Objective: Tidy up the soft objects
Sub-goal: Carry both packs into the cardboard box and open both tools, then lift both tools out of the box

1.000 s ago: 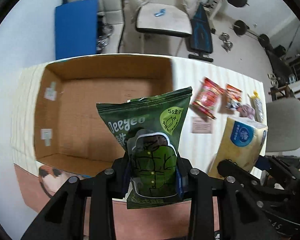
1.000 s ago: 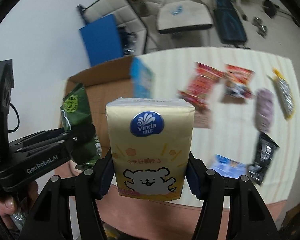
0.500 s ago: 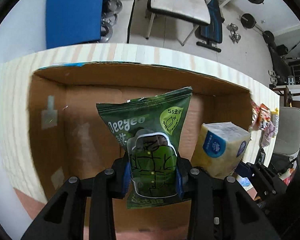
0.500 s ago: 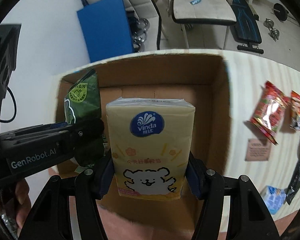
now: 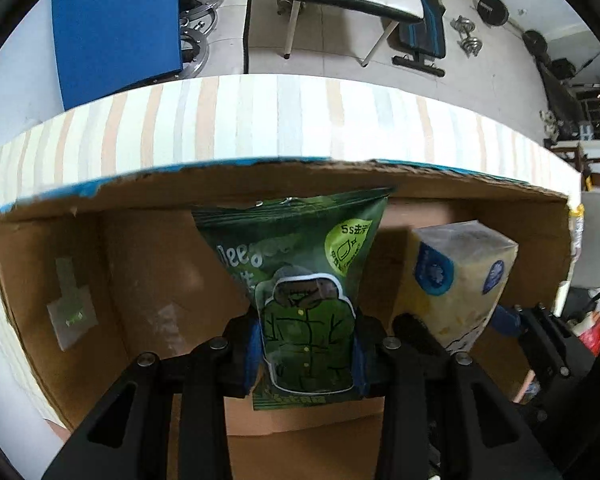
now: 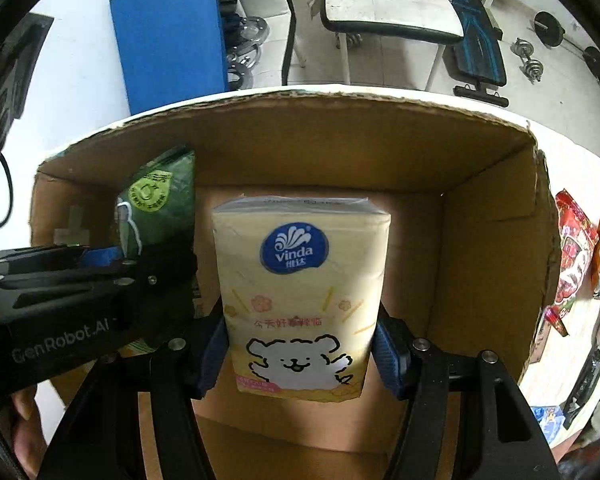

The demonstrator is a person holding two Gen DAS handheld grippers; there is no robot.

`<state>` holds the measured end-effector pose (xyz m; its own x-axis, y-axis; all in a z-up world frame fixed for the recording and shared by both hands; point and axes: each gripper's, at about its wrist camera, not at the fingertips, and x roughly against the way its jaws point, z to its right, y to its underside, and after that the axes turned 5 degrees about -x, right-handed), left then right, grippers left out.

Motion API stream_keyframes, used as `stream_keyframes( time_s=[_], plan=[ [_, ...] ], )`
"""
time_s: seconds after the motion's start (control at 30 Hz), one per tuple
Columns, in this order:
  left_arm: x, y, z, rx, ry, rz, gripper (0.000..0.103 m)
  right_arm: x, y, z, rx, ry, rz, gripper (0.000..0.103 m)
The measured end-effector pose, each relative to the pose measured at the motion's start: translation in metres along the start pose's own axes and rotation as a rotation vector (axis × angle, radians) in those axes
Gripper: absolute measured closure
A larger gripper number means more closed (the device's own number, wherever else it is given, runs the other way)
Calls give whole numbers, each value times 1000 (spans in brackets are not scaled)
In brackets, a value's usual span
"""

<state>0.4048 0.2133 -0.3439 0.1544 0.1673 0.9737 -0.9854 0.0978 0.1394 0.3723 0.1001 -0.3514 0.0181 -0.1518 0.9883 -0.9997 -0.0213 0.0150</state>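
Note:
My left gripper [image 5: 306, 354] is shut on a green wipes pouch [image 5: 300, 280] with a drawn jacket, held upright inside the open cardboard box [image 5: 112, 272]. My right gripper [image 6: 300, 356] is shut on a yellow Vinda tissue pack [image 6: 300, 280], also held upright inside the box [image 6: 480, 240]. The tissue pack shows at the right in the left wrist view [image 5: 456, 280]. The green pouch [image 6: 160, 204] and the left gripper's body show at the left in the right wrist view. The two packs stand side by side, a little apart.
The box sits on a pale striped table [image 5: 260, 120]. Several snack packets [image 6: 576, 248] lie on the table right of the box. Beyond the table edge are a blue panel [image 6: 168, 40], a weight bench [image 6: 388, 12] and dumbbells on the floor.
Both grippers have moved forward and down into the box with their packs. The box walls now fill the views, and the snack packets have slid to the right edge.

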Motion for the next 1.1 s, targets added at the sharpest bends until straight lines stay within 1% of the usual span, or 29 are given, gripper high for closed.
stream_keyframes(
  time_s=[0.03, 0.1, 0.13, 0.17, 0.2, 0.27, 0.3, 0.37, 0.4, 0.43, 0.5, 0.57, 0.63, 0.73, 0.77, 0.87, 0.97, 1.1],
  plan=[
    [-1, 0, 0, 2, -11, -2, 66, -2, -1, 0, 1, 1, -4, 37],
    [-1, 0, 0, 0, -11, -4, 58, -5, -3, 1, -3, 0, -15, 37],
    [-1, 2, 0, -3, -10, -6, 50, -5, -3, 1, -5, -1, -16, 36],
    [-1, 2, 0, -5, -12, -4, 43, -6, -4, 2, -9, 1, -14, 36],
    [0, 4, -1, -7, -20, 0, 41, -2, -1, 0, -11, 1, -10, 35],
    [2, 8, -2, -8, -25, 8, 30, 1, 1, -1, -11, -2, -8, 27],
    [3, 10, -3, -4, -21, 12, 28, 2, 3, -1, -11, -2, -5, 23],
    [8, 17, -6, 6, -6, 31, 16, 5, 6, -2, -7, 3, -1, 22],
    [10, 19, -8, 8, -4, 40, 13, 8, 9, -2, -6, 6, -3, 20],
    [14, 24, -10, 14, -9, 52, 11, 9, 11, -3, -5, 7, -2, 14],
    [21, 33, -14, 28, -14, 79, 5, 13, 17, -2, -6, 4, 6, 6],
    [31, 48, -17, 49, -34, 119, 3, 18, 26, -1, -9, 7, 5, 0],
    [39, 61, -19, 57, -52, 156, 3, 22, 35, -2, -6, 9, 3, 0],
    [50, 83, -20, 61, -79, 194, 3, 31, 52, 1, -17, 0, 8, 0],
    [52, 91, -20, 59, -87, 207, 3, 35, 59, 1, -14, 9, 16, 0],
    [63, 113, -18, 52, -136, 257, 3, 50, 79, 0, -2, 34, 54, 0],
    [77, 137, -14, 55, -170, 306, 3, 67, 98, 3, 1, 38, 95, 0],
    [95, 169, -6, 48, -192, 366, 3, 92, 120, 6, 11, 32, 156, 0]
  ],
)
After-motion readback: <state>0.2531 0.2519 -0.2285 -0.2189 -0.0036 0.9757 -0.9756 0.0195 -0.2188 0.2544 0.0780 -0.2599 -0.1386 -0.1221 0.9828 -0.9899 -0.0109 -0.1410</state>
